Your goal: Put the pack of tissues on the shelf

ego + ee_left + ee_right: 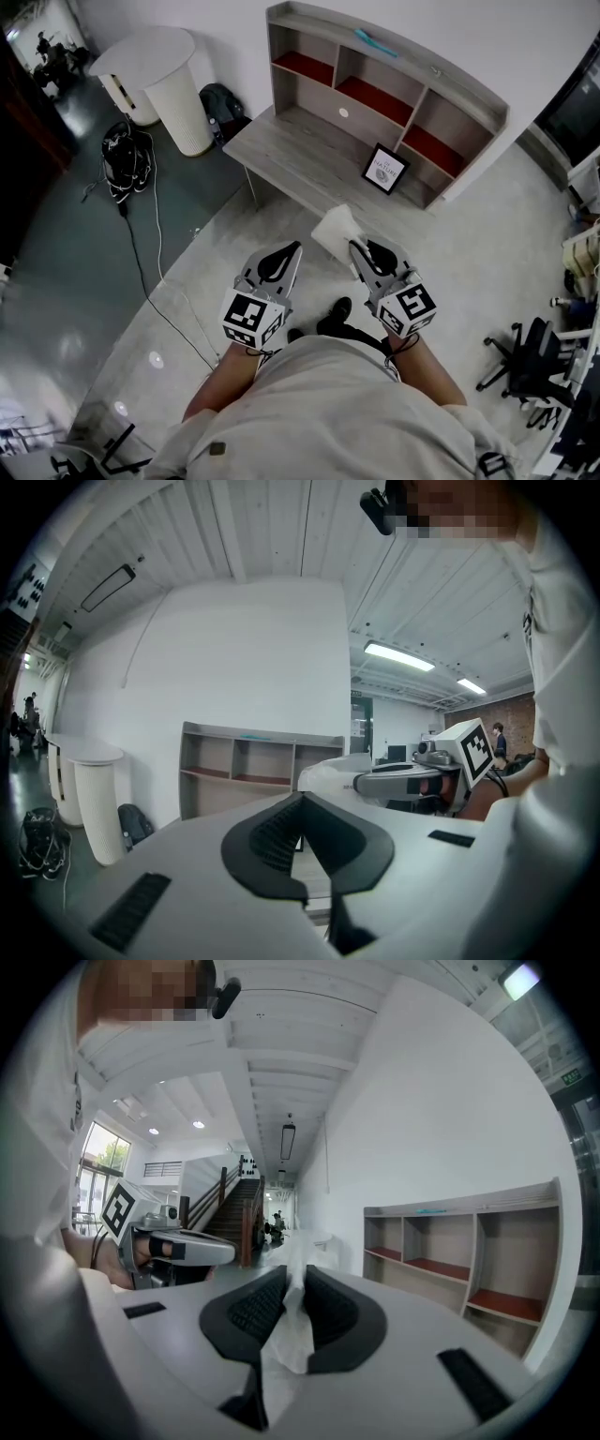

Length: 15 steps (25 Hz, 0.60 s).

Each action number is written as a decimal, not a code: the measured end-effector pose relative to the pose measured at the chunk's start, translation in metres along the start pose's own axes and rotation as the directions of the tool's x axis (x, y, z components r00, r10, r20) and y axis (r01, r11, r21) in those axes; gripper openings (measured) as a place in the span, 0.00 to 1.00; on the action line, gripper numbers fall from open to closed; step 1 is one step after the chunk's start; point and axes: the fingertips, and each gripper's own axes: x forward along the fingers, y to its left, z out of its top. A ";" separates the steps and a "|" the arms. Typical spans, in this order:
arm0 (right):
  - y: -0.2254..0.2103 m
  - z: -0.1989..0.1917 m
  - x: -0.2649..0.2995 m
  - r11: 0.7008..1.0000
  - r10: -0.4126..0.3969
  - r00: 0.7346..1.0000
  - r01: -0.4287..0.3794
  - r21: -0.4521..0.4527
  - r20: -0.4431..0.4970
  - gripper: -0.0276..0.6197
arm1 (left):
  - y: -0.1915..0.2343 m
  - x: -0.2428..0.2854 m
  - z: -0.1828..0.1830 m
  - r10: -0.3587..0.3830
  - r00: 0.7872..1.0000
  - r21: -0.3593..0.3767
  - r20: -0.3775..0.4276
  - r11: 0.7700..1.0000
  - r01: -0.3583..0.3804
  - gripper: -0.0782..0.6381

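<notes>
I have my right gripper out in front of me, its fingers clenched on the soft white pack of tissues. In the right gripper view the thin white wrapper is pinched between the two black ribbed pads, poking out past their tips and hanging below them. My left gripper is level with it, just beside it. Its fingers are closed tip to tip with nothing between them.

The pack is up in the air over the pale concrete floor, just short of the front edge of the grey wooden worktop and touching neither. At the back of that worktop, against the white wall, stands the grey wooden shelf with red-floored compartments, well apart from the pack. A small black-framed picture stands on the worktop just in front of the shelf. A small teal thing lies on the shelf's top board; I cannot tell what it is.

To the left of the worktop is a round white pedestal table. A black bag sits on the floor between the two, and a tangle of black cables lies nearby.
</notes>
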 end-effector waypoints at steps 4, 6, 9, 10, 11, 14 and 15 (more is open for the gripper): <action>-0.005 -0.003 0.015 1.000 0.028 1.000 -0.028 0.009 0.000 0.16 | 0.008 0.005 -0.002 0.019 1.000 0.002 -0.004 1.000 -0.019 0.13; -0.010 -0.005 0.027 0.999 0.046 0.999 -0.046 0.015 -0.001 0.16 | 0.015 0.009 -0.001 0.037 0.999 0.010 -0.002 0.999 -0.036 0.13; -0.017 -0.007 0.047 0.996 0.081 0.997 -0.081 0.021 -0.005 0.16 | 0.027 0.015 0.000 0.069 0.998 0.027 -0.012 0.997 -0.068 0.13; -0.020 -0.006 0.053 0.996 0.091 0.996 -0.090 0.022 -0.004 0.16 | 0.031 0.017 0.000 0.079 0.997 0.036 -0.016 0.996 -0.079 0.13; -0.024 -0.006 0.059 0.995 0.097 0.995 -0.097 0.021 -0.003 0.16 | 0.035 0.021 0.000 0.089 0.996 0.043 -0.018 0.995 -0.088 0.13; -0.044 -0.007 0.074 0.995 0.102 0.995 -0.102 0.009 -0.003 0.16 | 0.051 0.040 -0.002 0.105 0.994 0.027 -0.018 0.994 -0.105 0.13; -0.052 -0.008 0.078 0.995 0.099 0.995 -0.099 -0.006 -0.007 0.16 | 0.055 0.048 -0.003 0.106 0.994 0.017 -0.018 0.994 -0.106 0.13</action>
